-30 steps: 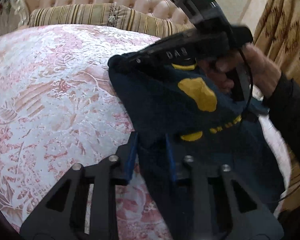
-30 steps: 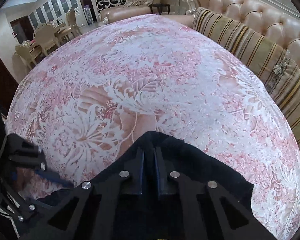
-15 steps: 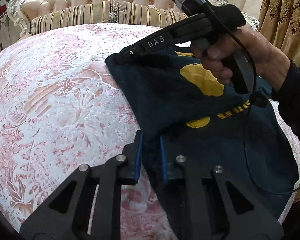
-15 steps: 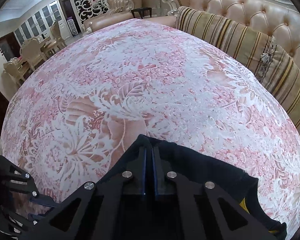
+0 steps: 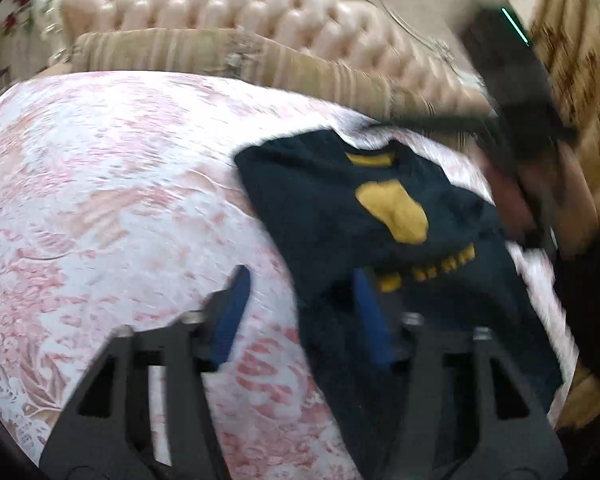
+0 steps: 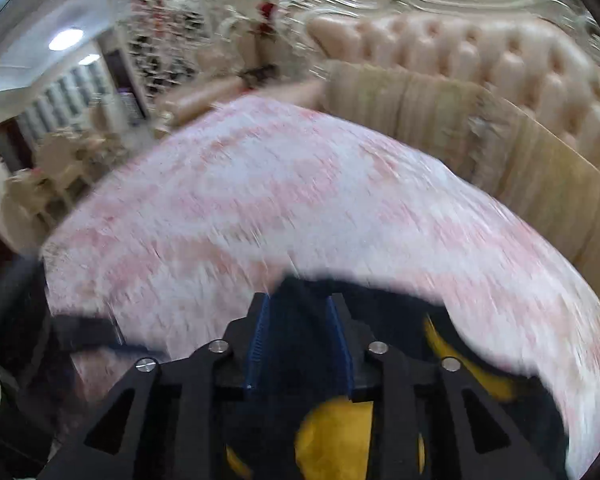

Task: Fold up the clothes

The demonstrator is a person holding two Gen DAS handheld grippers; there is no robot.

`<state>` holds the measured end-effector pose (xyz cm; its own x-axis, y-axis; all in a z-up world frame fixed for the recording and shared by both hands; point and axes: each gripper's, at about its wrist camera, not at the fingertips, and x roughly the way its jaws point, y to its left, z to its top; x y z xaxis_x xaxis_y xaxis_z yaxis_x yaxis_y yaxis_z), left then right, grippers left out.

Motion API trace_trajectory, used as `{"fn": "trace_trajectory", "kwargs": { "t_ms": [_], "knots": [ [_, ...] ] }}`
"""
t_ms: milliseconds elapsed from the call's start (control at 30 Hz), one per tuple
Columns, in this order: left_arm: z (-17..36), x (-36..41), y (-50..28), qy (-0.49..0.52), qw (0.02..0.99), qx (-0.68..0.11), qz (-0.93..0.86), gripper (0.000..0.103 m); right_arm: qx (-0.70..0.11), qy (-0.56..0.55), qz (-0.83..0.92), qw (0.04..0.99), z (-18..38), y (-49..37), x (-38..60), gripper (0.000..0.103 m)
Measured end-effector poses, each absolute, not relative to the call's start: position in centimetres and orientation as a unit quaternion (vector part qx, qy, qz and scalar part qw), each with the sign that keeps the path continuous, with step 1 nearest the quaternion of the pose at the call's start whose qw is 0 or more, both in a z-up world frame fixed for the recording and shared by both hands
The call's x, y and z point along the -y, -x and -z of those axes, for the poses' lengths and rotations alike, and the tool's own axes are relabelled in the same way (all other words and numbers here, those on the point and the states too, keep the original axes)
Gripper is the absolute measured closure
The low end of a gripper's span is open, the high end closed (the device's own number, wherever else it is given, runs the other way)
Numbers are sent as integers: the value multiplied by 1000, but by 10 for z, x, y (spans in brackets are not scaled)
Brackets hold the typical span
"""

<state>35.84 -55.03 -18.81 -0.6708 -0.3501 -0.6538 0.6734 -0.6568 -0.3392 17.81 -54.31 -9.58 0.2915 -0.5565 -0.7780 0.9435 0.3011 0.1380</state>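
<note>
Navy garment (image 5: 332, 200) with yellow print lies right of centre on the pink floral bed cover (image 5: 112, 184). Left gripper (image 5: 300, 304) is released, fingers spread; right gripper (image 6: 300, 332) also looks parted over cloth. Square the edges before any crease.

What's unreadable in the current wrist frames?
- Left wrist view: right gripper is motion-blurred; jaw state unclear. Yellow lettering on the navy garment is illegible.
- Right wrist view: whole frame smeared; the gripper body hides the garment's near part.
- Left gripper: open.
</note>
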Motion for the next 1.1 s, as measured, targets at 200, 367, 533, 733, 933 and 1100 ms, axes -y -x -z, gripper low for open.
{"fn": "trace_trajectory", "kwargs": {
  "t_ms": [200, 367, 533, 733, 933, 1100],
  "knots": [
    [185, 566, -339, -284, 306, -310, 854, 86, -262, -344, 530, 729, 128, -152, 477, 69],
    [200, 574, -288, -369, 304, -263, 838, 92, -263, -365, 518, 727, 155, -166, 475, 69],
    [187, 577, -286, -376, 310, -251, 836, 92, -283, -346, 533, 718, 161, -175, 474, 69],
    [176, 610, -260, -361, 325, -239, 841, 92, -282, -340, 535, 720, 164, -174, 473, 69],
    [200, 624, -251, -384, 342, -242, 823, 92, -283, -337, 535, 721, 164, -174, 471, 68],
    [195, 623, -257, -362, 355, -269, 819, 92, -270, -347, 547, 712, 142, -142, 462, 68]
  ]
}}
